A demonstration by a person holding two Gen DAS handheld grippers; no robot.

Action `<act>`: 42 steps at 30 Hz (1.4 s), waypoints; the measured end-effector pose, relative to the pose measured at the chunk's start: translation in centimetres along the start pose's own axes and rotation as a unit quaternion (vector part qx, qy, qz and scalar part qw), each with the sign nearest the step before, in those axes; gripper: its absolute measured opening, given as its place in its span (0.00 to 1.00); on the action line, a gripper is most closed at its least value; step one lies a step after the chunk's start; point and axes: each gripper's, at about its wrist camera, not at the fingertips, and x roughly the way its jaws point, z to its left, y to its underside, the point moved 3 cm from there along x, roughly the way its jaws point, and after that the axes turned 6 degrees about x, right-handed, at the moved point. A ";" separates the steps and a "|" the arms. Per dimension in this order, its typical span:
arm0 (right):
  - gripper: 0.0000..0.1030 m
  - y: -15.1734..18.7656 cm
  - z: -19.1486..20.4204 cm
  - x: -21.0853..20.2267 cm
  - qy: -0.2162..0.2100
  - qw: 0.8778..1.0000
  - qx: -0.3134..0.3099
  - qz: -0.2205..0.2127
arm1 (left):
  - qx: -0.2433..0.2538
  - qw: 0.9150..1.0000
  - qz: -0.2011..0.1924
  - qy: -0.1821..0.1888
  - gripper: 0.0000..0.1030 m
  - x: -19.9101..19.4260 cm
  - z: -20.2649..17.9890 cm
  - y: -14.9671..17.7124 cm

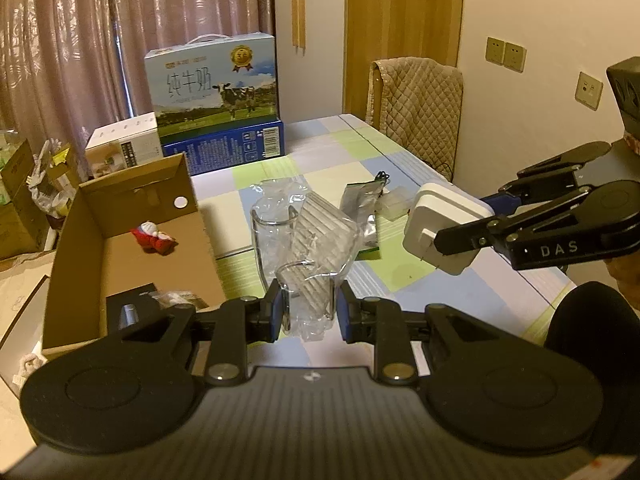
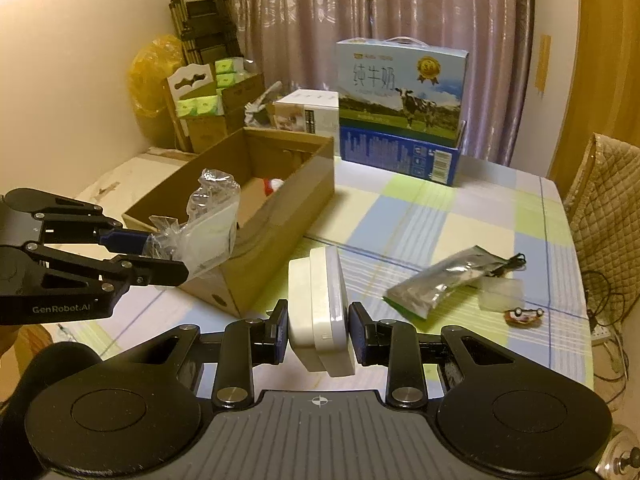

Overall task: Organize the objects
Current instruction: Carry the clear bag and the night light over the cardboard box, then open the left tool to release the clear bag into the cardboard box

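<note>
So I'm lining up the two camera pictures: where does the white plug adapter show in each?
Left wrist view: the white plug adapter is at right of centre, clamped in the right gripper, above the table.
Right wrist view: the adapter is at bottom centre, between that gripper's own fingers.
Shared landmark: the milk carton by the curtain.

The left tool [image 1: 308, 312] covers the lower end of the plastic wrap [image 1: 320, 240] it holds, and what the wrap encloses cannot be made out. The right tool [image 2: 318, 328] hides the near sides of the white plug [image 2: 320, 300]. Left of the left tool, a dark item [image 1: 132, 308] in the box [image 1: 132, 248] is half covered by the tool's arm. The small red thing [image 2: 522, 315] right of the right tool is too small to identify. The desk [image 2: 440, 208] is cut off beneath both tools.
</note>
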 end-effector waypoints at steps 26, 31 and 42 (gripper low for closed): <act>0.27 -4.4 7.2 5.5 -0.061 0.997 -0.053 0.007 | -0.018 0.998 -0.005 -0.055 0.21 -4.0 8.0 -0.5; 0.27 -5.5 8.5 7.2 -0.072 0.996 -0.060 0.010 | -0.028 0.997 -0.002 -0.066 0.21 -4.1 10.2 -0.4; 0.27 -7.4 9.6 10.8 -0.080 0.995 -0.059 0.018 | -0.036 0.997 0.013 -0.074 0.21 -2.4 14.3 -0.1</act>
